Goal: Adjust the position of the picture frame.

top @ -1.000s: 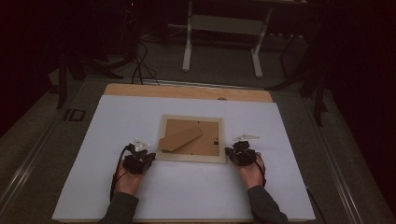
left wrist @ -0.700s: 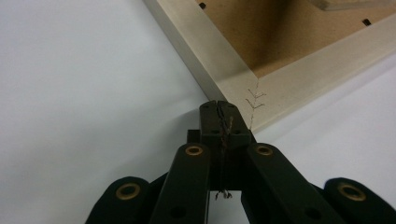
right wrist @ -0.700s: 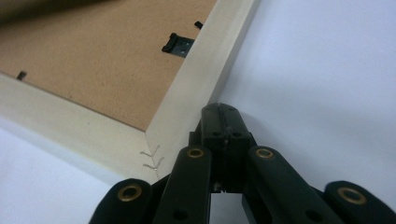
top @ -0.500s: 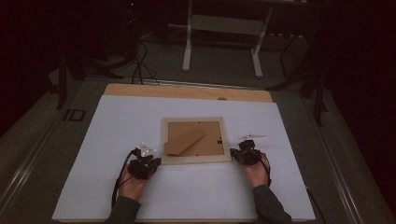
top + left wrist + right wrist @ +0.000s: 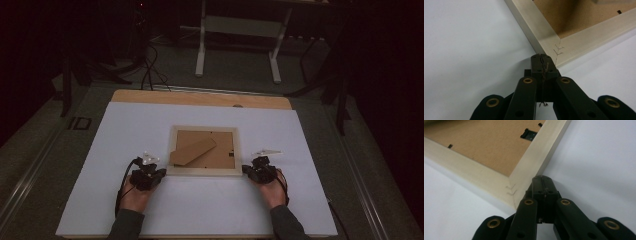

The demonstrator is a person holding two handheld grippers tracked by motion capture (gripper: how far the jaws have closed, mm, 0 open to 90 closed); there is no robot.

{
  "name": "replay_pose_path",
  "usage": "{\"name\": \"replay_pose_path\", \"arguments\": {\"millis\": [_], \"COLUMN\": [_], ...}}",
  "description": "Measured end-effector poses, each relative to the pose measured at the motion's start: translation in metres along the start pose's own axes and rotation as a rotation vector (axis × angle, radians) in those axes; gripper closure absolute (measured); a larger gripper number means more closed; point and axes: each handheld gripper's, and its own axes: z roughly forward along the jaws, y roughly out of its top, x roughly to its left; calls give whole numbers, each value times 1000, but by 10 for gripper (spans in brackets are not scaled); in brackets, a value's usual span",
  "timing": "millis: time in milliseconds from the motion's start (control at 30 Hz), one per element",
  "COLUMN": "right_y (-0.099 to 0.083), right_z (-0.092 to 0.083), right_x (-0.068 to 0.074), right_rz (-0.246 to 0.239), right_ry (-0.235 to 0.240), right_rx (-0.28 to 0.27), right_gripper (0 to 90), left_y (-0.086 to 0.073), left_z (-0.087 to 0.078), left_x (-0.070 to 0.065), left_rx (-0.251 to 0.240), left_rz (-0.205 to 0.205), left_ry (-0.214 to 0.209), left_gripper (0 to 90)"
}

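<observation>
On white sheet (image 5: 200, 200): face-down picture frame (image 5: 204, 171); both grippers' fingers closed, empty, at near corners.

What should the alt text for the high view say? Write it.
A pale wooden picture frame lies face down, brown backing up, on a white table sheet. A person's shut left gripper and right gripper sit at its two near corners.

No lettering, label, brand or number can be read anywhere: the picture frame's (image 5: 204, 148) cardboard back is blank, and the white worktop (image 5: 310, 200) carries no print.
</observation>
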Motion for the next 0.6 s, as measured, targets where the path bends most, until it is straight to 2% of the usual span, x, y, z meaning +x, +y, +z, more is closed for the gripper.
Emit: {"name": "replay_pose_path", "arguments": {"millis": [233, 333, 600], "right_y": [-6, -7, -9], "right_z": [-2, -2, -4], "right_x": [-2, -4, -2], "right_rz": [37, 48, 38], "right_ry": [30, 40, 37], "right_rx": [-18, -23, -28], "right_gripper": [900, 900, 900], "left_y": [0, 0, -1], "left_z": [-1, -1, -1], "left_x": [-3, -4, -3], "left_rx": [3, 4, 2], "left_rz": [25, 30, 29], "left_ry": [20, 16, 14], "left_gripper": [900, 900, 900]}}
